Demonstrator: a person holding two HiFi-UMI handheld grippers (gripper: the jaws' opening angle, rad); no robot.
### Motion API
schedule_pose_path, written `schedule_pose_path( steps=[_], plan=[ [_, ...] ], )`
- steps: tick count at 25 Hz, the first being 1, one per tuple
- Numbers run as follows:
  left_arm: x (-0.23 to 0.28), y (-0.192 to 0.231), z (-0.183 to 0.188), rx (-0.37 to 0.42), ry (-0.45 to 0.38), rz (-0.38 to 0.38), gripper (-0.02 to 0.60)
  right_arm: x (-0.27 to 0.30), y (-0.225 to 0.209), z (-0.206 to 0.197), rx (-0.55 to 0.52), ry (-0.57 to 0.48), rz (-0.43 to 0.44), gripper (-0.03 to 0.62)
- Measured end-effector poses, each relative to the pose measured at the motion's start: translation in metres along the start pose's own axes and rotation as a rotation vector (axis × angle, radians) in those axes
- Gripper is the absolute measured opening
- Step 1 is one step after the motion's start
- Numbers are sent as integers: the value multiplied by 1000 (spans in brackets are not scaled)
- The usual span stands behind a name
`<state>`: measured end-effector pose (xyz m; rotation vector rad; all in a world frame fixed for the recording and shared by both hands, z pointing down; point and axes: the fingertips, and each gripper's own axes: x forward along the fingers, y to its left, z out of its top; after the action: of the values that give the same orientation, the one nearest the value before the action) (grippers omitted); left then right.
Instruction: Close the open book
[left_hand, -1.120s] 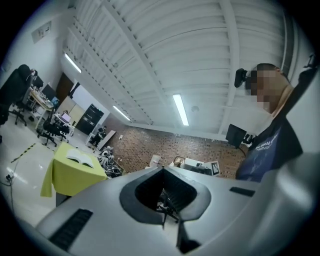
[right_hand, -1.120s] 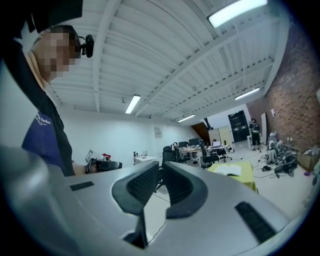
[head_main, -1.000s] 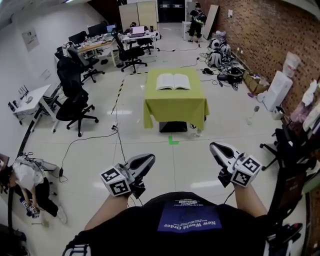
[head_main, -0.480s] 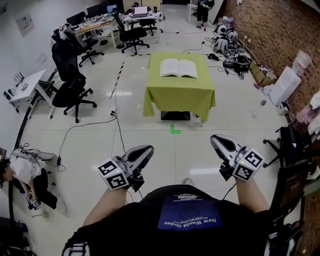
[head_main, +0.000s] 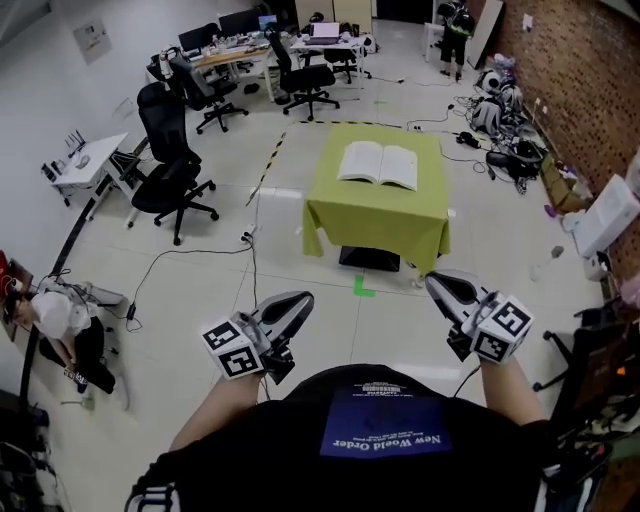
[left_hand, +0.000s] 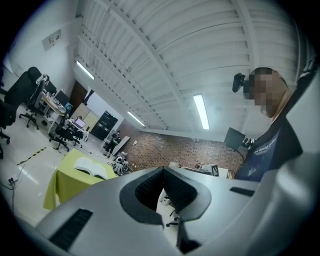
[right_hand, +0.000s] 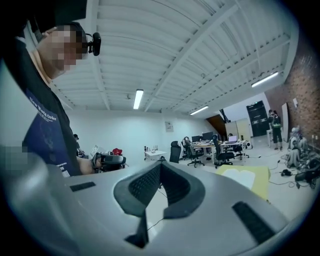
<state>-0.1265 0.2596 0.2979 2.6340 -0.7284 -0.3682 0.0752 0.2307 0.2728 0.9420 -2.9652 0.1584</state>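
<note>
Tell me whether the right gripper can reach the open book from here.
Probably not yet: the right gripper is near the person's body, while the book lies on the table across bare floor.

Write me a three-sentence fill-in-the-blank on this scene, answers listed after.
The book on the green-draped table lies ____.
The left gripper and right gripper both have jaws ____.
In the head view, the black office chair stands on the table's ____ side.
Missing words: open; shut; left.
</note>
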Motion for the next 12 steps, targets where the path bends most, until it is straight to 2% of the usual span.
schedule_pose_path(
  steps=[7, 12],
  plan=[
    [47, 28, 1, -2, 21, 37, 6, 17, -57, 2, 2, 8, 44, -12],
    [58, 74, 10, -25, 1, 30, 6, 44, -85, -2, 20, 9, 6, -12]
  ],
)
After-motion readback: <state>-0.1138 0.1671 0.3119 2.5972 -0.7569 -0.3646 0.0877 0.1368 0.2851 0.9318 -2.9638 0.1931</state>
